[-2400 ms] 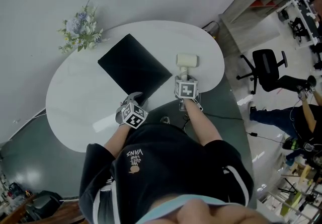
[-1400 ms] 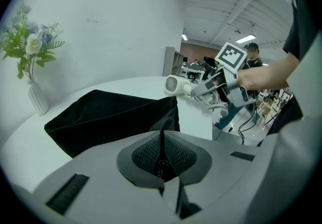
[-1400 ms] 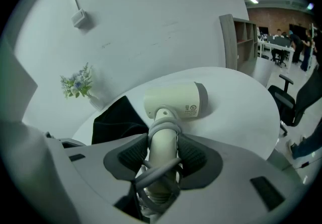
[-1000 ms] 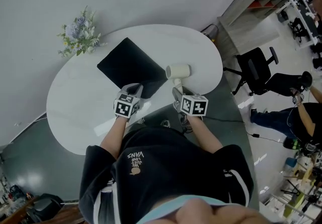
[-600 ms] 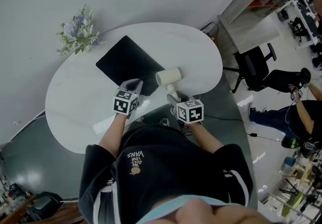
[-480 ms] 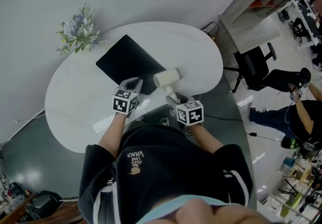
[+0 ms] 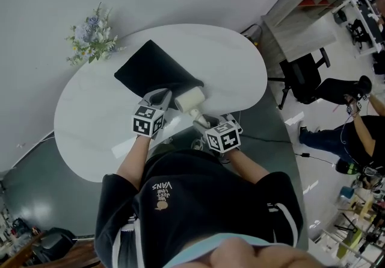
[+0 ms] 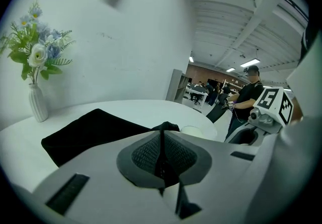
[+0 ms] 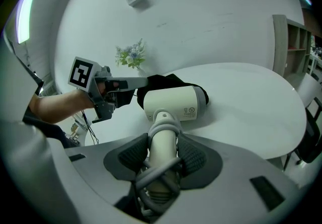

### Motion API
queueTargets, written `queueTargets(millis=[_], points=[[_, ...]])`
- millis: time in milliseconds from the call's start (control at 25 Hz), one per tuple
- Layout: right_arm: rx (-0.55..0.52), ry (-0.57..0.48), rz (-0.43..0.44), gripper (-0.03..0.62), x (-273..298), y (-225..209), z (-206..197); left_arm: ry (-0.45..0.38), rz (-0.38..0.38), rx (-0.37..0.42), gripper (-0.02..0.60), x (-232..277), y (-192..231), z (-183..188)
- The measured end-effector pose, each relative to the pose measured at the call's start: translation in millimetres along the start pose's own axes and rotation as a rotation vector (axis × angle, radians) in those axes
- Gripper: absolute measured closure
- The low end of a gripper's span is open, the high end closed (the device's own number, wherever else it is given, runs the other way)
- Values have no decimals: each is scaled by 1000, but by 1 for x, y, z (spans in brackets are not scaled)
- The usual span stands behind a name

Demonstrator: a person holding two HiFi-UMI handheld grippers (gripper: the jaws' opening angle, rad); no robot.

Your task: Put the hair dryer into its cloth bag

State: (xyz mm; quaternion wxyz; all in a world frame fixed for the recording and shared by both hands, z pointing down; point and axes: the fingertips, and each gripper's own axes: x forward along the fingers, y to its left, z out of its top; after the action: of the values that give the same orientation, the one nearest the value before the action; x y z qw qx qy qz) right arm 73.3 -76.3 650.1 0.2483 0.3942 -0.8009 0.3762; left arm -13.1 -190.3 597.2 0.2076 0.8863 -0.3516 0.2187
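jaws over the white table (image 7: 228, 56) stand thus: your left gripper (image 7: 161, 95) is pinched together on the near edge of the black cloth bag (image 7: 150, 71), and your right gripper (image 7: 201, 121) clamps the handle of the hair dryer (image 7: 189, 99), its barrel just beside that edge.

Two grippers: left gripper (image 7: 159, 96), right gripper (image 7: 200, 120). Two marker cubes, one on each: left cube (image 7: 147, 123), right cube (image 7: 221, 137). One hair dryer (image 7: 189, 100), its handle between the right gripper's jaws, with one cord (image 9: 162, 130) wound round that handle. One cloth bag (image 7: 150, 71), black, at the left gripper's tip and spreading ahead of it. One worktop (image 7: 231, 59) under both grippers. One vase of flowers (image 7: 93, 35), well ahead of the left gripper and off to its left. One office chair (image 7: 304, 80) and one shelf unit (image 7: 307, 2), well off to the right gripper's right. Two people in the head view: one person (image 7: 198, 200) holding the grippers, one second person (image 7: 361, 134) far beyond the right gripper.
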Motion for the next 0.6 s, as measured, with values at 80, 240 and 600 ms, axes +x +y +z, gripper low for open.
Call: queueTargets(millis=[80, 240, 600], points=[[-10, 12, 6, 391, 4, 1, -1, -3, -14, 16, 545, -3, -6, 0], [-32, 28, 16, 391, 13, 3, 1, -1, -41, 50, 545, -12, -19, -4], [-105, 41, 52, 395, 38, 17, 22, -26, -77, 165, 545, -32, -33, -9]])
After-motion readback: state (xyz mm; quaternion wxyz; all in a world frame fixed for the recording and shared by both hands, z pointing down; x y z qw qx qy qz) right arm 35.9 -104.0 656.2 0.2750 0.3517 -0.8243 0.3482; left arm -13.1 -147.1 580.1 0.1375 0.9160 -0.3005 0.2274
